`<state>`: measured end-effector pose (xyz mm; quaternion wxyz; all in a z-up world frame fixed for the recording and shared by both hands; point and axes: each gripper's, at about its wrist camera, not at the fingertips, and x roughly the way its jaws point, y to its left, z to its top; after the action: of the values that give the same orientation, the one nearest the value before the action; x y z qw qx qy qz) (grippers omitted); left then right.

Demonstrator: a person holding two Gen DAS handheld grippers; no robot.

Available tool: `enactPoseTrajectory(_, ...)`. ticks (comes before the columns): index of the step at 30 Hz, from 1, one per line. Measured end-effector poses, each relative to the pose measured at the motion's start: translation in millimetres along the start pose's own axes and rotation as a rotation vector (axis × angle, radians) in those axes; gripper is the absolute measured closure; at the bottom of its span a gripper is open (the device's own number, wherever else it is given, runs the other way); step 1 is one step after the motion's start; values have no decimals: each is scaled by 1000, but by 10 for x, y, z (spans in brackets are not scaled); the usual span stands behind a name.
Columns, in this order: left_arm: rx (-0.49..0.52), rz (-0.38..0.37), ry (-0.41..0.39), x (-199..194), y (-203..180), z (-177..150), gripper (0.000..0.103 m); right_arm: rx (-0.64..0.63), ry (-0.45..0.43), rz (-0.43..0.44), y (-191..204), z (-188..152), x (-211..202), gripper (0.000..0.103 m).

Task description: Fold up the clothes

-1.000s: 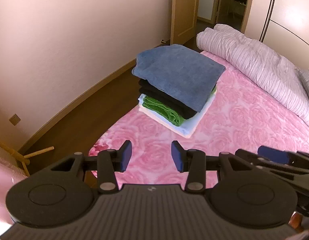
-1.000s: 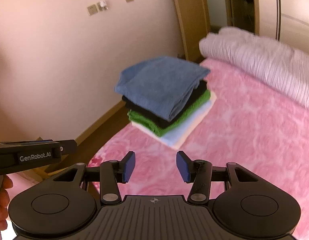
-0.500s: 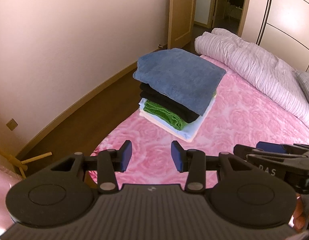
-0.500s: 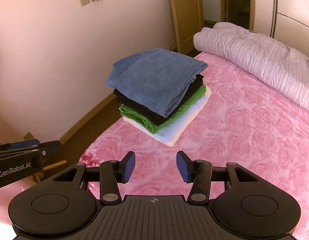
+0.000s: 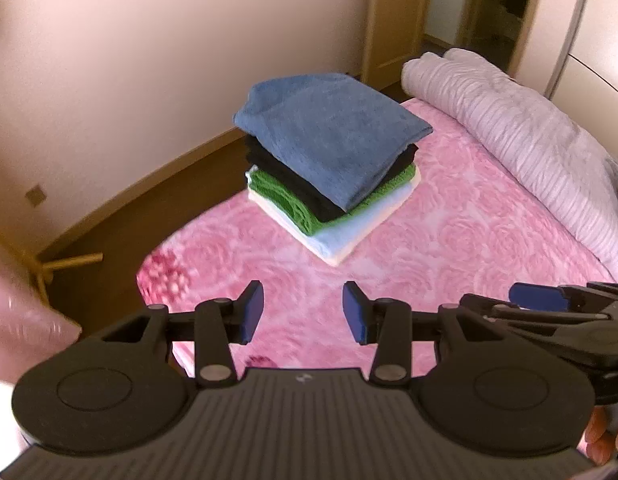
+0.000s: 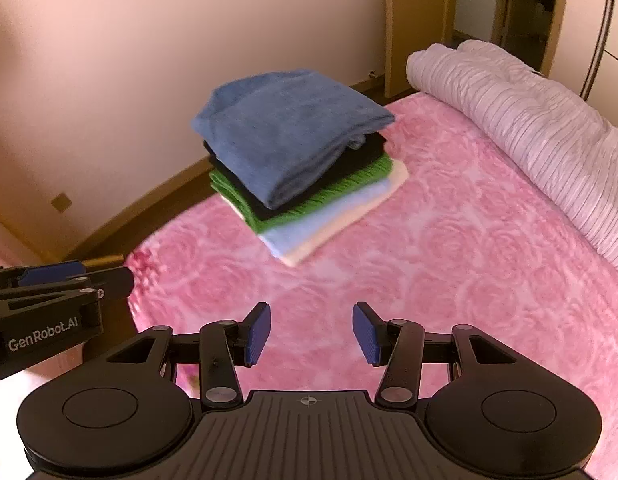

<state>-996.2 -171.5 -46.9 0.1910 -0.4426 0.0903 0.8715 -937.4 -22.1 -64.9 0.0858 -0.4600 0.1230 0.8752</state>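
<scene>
While the left gripper [image 5: 303, 312] hangs spread and empty over the pink bed [image 5: 449, 248], the stack of folded clothes [image 5: 329, 160] sits near its left edge. From the right wrist, the right gripper [image 6: 311, 332] is likewise spread, holding nothing, short of that stack.

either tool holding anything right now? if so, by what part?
Nothing held. The left tool and right tool are both open and empty above the pink bedspread; the folded stack sits untouched ahead.
</scene>
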Motion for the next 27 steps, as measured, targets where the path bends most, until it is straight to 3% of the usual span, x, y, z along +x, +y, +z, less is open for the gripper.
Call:
enactPoseTrajectory(12, -133, 93, 25, -59, -785, -237, 59, -69, 13, 37, -843, -84, -140, 53)
enactPoseTrajectory(27, -227, 100, 39, 216, -1302, -142, 60, -140, 28, 93, -1381, 141, 28, 53)
